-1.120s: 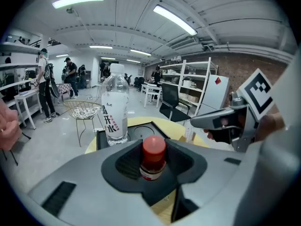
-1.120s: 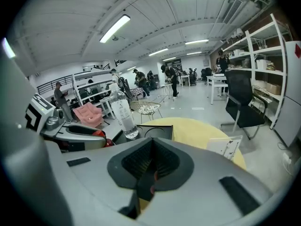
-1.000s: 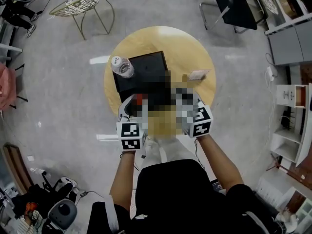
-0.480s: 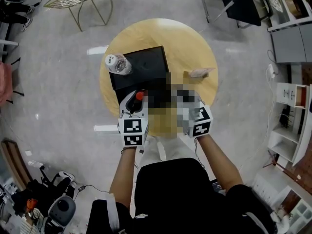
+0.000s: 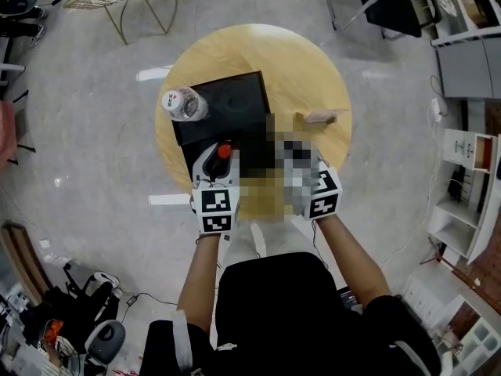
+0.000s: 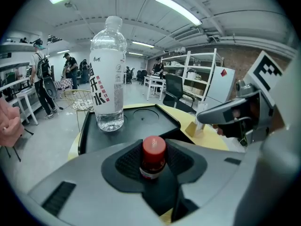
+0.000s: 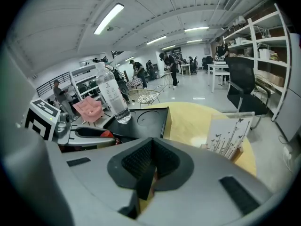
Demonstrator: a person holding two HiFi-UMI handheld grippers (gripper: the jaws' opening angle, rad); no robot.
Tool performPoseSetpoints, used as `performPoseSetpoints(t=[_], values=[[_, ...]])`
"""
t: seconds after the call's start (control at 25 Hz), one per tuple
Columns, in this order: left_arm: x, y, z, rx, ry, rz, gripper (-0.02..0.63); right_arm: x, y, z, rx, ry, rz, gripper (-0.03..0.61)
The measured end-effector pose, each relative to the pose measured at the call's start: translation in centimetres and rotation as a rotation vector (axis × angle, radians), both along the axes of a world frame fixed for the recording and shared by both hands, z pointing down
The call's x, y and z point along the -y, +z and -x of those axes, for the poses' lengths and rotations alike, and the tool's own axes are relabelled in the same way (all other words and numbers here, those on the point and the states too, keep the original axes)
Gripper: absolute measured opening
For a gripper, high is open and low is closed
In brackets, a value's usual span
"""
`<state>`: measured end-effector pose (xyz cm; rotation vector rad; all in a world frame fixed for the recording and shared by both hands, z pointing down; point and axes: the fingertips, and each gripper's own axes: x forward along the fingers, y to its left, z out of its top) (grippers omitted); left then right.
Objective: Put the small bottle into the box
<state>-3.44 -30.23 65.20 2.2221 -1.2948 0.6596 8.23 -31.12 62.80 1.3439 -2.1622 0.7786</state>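
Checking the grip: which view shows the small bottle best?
Left gripper view: the small bottle sits close, cap and label clear. Head view shows only its red cap; right gripper view, a red sliver.

The box [image 5: 239,104] lies on the table [image 5: 313,65], a water bottle [image 5: 182,104] in its left corner, a card stand [image 5: 319,117] to its right. Before it, the small bottle [image 5: 224,151] sits between the left gripper's [image 5: 218,161] jaws.
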Motion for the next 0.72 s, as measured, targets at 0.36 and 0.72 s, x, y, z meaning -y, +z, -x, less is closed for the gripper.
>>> performPoseSetpoints(t=[0.36,0.72], values=[[0.1,0.8,-0.5,0.006,-0.009,-0.036,0.150,-0.4,0.9,-0.3,-0.003,-0.001,0.023,0.002],[0.0,1.1,-0.9,0.058,0.018,-0.089,0.150,-0.9,1.1,-0.8,-0.011,0.000,0.033,0.003]])
